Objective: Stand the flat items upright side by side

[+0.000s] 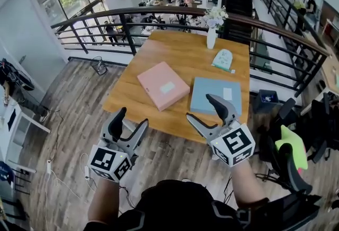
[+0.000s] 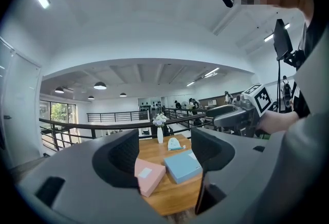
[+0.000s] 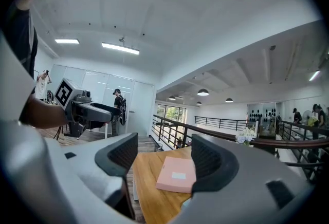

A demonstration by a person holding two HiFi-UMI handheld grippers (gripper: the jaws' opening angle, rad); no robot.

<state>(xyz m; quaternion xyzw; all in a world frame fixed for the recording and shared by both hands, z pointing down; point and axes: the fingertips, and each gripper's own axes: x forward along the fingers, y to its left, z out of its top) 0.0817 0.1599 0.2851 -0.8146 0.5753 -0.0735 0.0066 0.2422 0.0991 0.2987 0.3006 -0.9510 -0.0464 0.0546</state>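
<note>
A flat pink box [image 1: 162, 85] lies on the wooden table [image 1: 175, 50], with a flat blue box [image 1: 216, 95] lying to its right; both show in the left gripper view as the pink box [image 2: 149, 176] and the blue box [image 2: 182, 166]. The right gripper view shows only the pink box [image 3: 177, 174]. My left gripper [image 1: 132, 121] hovers open in front of the table's near edge, nothing between its fingers. My right gripper [image 1: 200, 108] is open too, held over the near edge by the blue box's front corner.
A white vase of flowers [image 1: 212, 34] stands at the table's far edge, and a small pale green pouch [image 1: 223, 59] lies near it on the right. A dark railing [image 1: 159, 18] runs behind the table. A chair with a green item [image 1: 290, 150] sits to the right.
</note>
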